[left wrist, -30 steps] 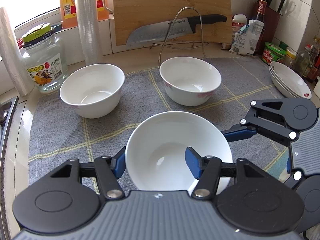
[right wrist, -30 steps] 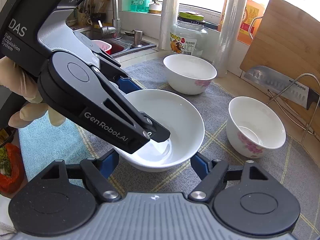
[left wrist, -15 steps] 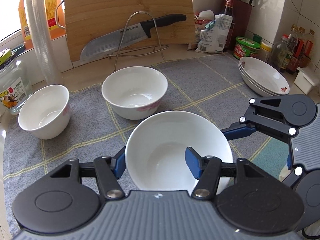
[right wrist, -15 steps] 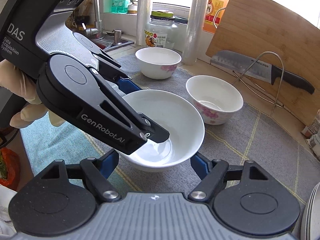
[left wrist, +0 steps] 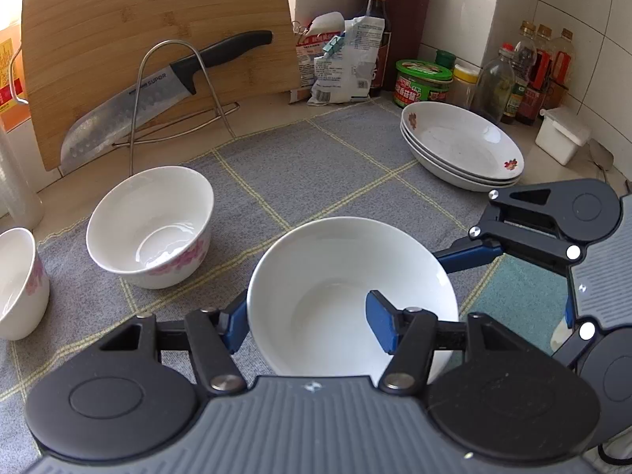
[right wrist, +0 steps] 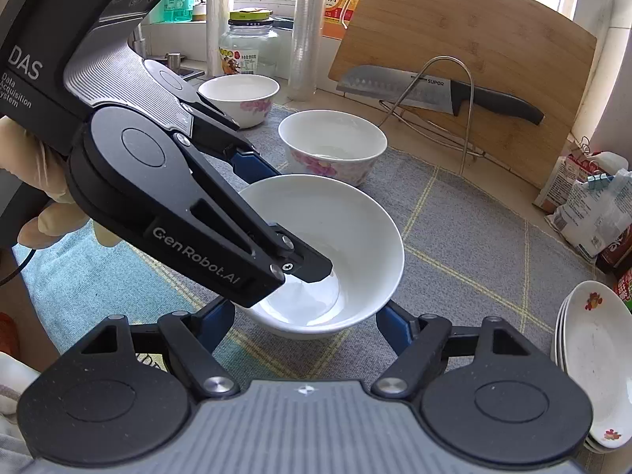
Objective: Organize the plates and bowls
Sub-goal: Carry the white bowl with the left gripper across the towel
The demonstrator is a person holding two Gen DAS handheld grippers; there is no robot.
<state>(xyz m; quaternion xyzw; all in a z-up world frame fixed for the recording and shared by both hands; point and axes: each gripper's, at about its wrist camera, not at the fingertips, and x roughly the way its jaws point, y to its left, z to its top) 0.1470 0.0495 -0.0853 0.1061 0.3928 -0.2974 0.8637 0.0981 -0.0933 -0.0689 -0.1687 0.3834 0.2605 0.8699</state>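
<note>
The left tool [left wrist: 312, 326] pinches the rim of the white bowl [left wrist: 335, 276]; the right tool [right wrist: 304, 326] hugs its sides. The bowl looks hard, slick and easy to break.

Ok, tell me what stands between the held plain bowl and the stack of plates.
Nothing visible does. Between the plain bowl, clamped at its rim by the left gripper, and the plate stack lies only bare grey mat.
</note>
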